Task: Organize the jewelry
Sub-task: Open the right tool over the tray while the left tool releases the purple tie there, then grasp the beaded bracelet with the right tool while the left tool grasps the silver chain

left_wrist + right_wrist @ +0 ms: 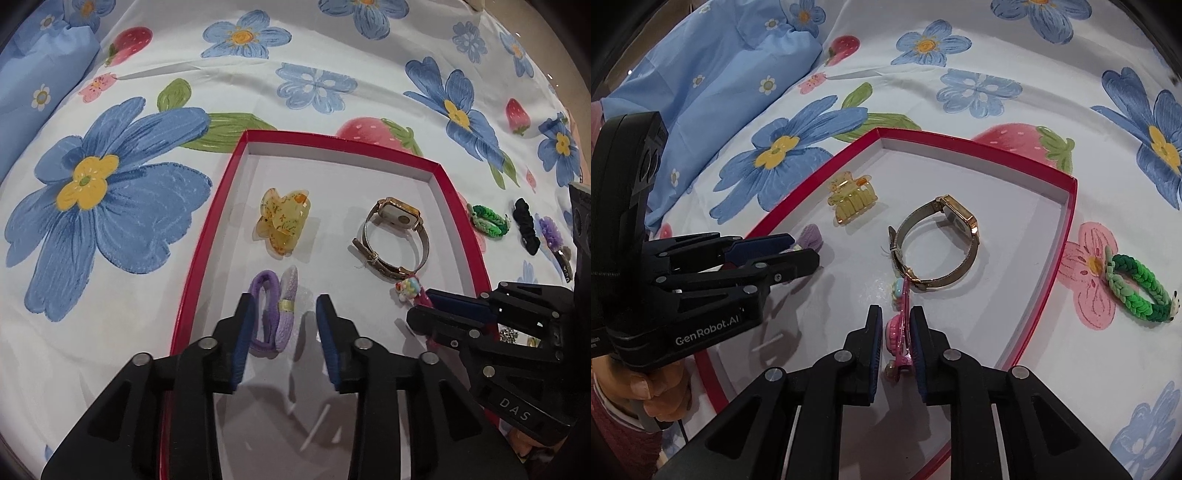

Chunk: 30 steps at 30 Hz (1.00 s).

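Closest to me, my left gripper has its blue pads apart, and the purple stretchy hair band with a small yellow loop lies loose between them on the tray floor, let go. One pad sits right beside the band, so if I lift away crooked I think I could drag it along.

My right gripper has its pads on either side of the pink glittery hair clip with a pastel charm. The gap is small and I cannot tell if the pads are pressing on it. If they are, pulling back could tug the clip, and its tip lies right by the gold watch with a mesh strap, so the watch could get bumped.

A bit farther in lies the see-through yellow claw clip. All four sit inside the flat red-edged cardboard tray.

Outside the tray, on the flowery bedsheet, the green braided bracelet waits.
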Motion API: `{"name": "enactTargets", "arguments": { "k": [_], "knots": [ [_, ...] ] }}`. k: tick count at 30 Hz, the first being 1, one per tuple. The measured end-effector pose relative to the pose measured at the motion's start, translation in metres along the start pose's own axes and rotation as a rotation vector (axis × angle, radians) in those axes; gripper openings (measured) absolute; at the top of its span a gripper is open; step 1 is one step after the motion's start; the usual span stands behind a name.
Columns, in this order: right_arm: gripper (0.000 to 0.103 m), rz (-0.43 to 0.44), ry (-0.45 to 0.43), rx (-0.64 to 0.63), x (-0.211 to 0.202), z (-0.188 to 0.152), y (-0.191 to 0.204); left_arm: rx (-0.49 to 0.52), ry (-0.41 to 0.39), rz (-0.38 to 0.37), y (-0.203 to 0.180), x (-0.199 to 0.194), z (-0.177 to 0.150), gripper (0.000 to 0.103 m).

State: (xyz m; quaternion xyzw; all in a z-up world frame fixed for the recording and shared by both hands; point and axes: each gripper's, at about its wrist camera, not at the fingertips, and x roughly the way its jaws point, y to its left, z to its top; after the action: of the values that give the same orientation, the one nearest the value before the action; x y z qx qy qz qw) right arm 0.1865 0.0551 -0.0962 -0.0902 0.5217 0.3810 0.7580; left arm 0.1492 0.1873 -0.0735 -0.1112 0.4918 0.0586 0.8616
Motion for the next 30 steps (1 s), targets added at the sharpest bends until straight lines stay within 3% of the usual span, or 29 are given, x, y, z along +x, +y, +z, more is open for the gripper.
{"name": "enactTargets", "arguments": {
  "k": [5,9,18,21,25,30],
  "knots": [
    [0.020,0.018,-0.011,0.026,-0.006,-0.001,-0.001,-0.017,-0.006,-0.002,0.003,-0.006,0.000,0.040],
    [0.028,0.046,-0.056,0.052,-0.021,-0.004,-0.003,-0.033,-0.017,-0.008,0.005,-0.015,-0.002,0.043],
    [0.029,0.065,-0.133,0.104,-0.056,-0.013,-0.012,-0.041,-0.031,-0.027,-0.002,-0.032,-0.010,0.045],
    [0.029,0.063,-0.166,0.120,-0.073,-0.020,-0.016,-0.046,-0.040,-0.051,-0.008,-0.042,-0.014,0.045],
    [0.038,0.047,-0.206,0.148,-0.098,-0.036,-0.027,-0.030,-0.058,-0.073,-0.020,-0.056,-0.020,0.047],
    [0.038,0.016,-0.229,0.197,-0.122,-0.060,-0.045,0.008,-0.074,-0.103,-0.041,-0.071,-0.028,0.050]
  ]
}}
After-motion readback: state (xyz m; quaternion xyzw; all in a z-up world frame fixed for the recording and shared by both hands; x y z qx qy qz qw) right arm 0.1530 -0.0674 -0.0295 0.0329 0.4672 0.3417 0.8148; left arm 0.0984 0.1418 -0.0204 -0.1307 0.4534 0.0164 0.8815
